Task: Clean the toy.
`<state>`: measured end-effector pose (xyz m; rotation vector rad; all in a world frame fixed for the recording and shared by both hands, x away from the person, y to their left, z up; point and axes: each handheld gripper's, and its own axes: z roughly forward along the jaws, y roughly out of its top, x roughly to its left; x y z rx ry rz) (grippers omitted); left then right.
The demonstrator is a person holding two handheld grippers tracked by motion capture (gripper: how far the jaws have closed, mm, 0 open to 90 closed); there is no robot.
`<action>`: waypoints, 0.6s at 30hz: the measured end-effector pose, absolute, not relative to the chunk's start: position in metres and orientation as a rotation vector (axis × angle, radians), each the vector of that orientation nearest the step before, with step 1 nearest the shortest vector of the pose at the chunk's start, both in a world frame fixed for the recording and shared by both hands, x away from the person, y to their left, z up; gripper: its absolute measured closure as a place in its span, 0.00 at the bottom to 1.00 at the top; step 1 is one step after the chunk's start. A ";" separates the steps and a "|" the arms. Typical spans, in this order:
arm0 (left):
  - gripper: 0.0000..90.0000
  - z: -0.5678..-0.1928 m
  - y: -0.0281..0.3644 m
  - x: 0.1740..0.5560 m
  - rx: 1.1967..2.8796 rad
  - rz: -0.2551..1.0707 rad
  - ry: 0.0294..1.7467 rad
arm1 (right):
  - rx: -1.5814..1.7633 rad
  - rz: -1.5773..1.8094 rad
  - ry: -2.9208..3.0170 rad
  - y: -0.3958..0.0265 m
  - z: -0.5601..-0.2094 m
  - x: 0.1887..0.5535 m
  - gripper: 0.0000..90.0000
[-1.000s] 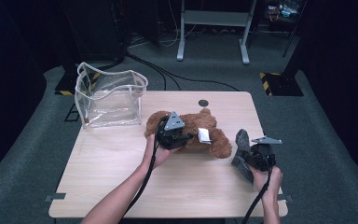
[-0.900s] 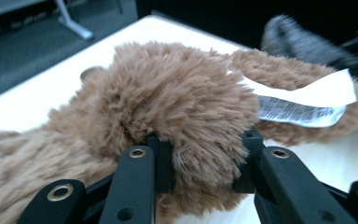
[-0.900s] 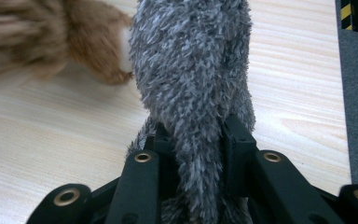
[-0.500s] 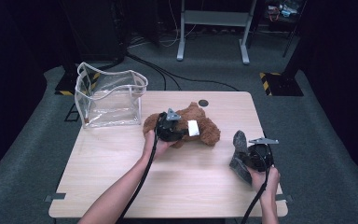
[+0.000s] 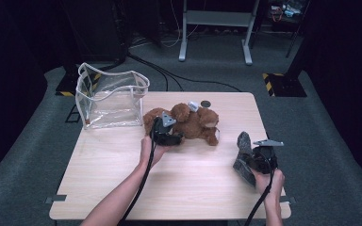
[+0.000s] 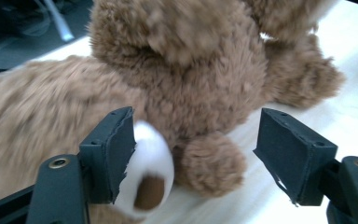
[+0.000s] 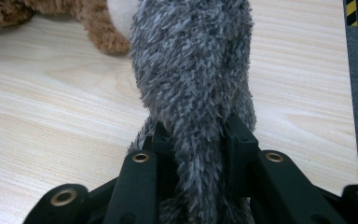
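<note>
The clear bag (image 5: pixel 111 101) stands empty at the table's (image 5: pixel 122 188) far left corner. Just right of it, the bear (image 5: pixel 191 123) lies on the table; the left gripper (image 5: pixel 166 135) has just been opening, its jaws astride the bear's paw without pressing. The right gripper (image 5: pixel 254 160) clamps the grey toy (image 5: pixel 243 157) near the right edge, so both toys remain unbagged.

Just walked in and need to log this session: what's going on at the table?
A person works with a handheld gripper in each hand. The left gripper is at the brown teddy bear lying mid-table; its jaws have just been opening and now stand apart around the bear's paw without pressing it. The right gripper is clamped on a grey plush toy, held near the table's right edge. A clear plastic bag stands open at the far left corner.
</note>
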<state>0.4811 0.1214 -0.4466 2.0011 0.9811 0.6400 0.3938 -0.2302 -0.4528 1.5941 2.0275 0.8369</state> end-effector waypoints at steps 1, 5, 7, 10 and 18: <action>0.29 -0.446 0.124 0.482 1.989 0.661 1.003 | 1.595 0.837 2.026 -0.230 -0.453 0.394 0.78; 0.25 -0.449 0.134 0.490 1.941 0.723 1.104 | 1.590 0.842 2.033 -0.228 -0.453 0.395 0.79; 0.24 -0.452 0.140 0.495 1.924 0.743 1.153 | 1.586 0.841 2.036 -0.227 -0.453 0.395 0.79; 0.24 -0.456 0.143 0.503 1.917 0.766 1.214 | 1.580 0.839 2.039 -0.226 -0.453 0.396 0.79; 0.19 -0.458 0.131 0.519 1.916 0.861 1.292 | 1.576 0.838 2.049 -0.223 -0.451 0.397 0.79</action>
